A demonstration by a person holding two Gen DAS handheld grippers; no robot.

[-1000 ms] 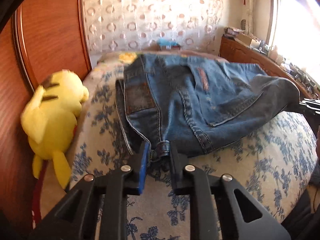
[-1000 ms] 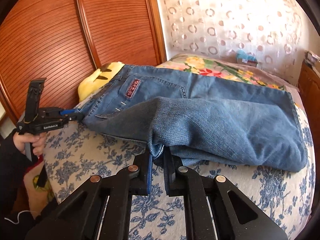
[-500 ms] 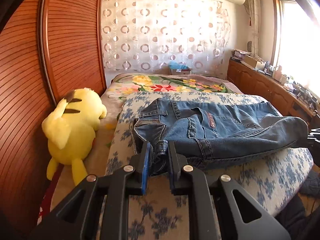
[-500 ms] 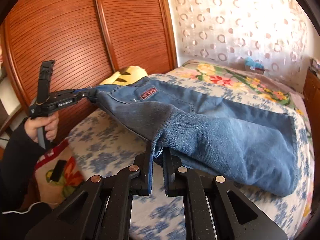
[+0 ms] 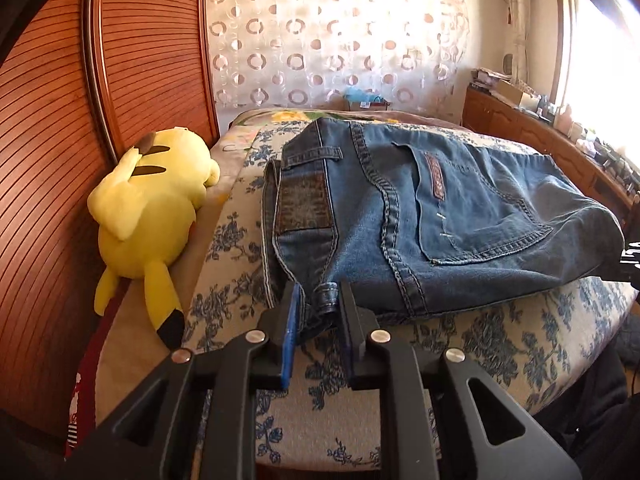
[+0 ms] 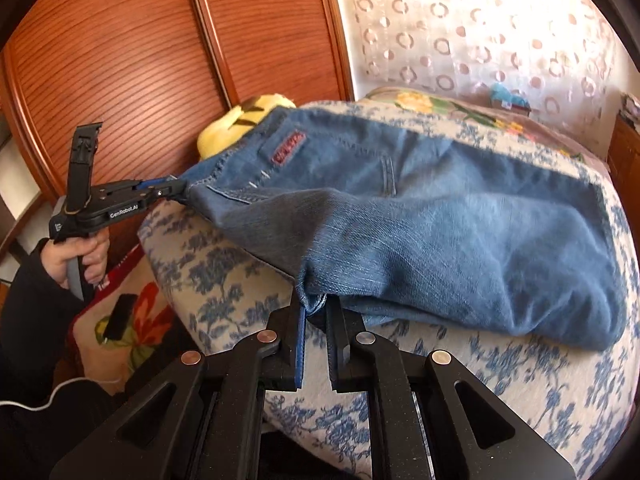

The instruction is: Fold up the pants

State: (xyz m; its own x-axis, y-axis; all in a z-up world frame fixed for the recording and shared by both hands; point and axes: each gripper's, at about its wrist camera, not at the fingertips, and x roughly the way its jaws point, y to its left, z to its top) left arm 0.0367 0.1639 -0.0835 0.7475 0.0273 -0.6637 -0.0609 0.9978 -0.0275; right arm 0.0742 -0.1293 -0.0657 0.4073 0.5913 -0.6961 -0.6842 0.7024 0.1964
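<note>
Left wrist, jeans (image 5: pixel 420 216) waistband betw opening hand-held gripper (image 5: pixel 318 304)

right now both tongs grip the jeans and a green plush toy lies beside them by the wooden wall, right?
Not quite: the plush toy is yellow, as the left wrist view shows. Both tongs, left and right, do grip the jeans, the left opening.

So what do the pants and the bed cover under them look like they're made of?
Pants: blue denim, going by the twill weave, the thick pale double stitching and a worn brown patch at the waistband; matte and faded in places. Bed cover: looks like a soft woven or quilted fabric, cream with a blue flower print; the exact fibre can't be told.
</note>
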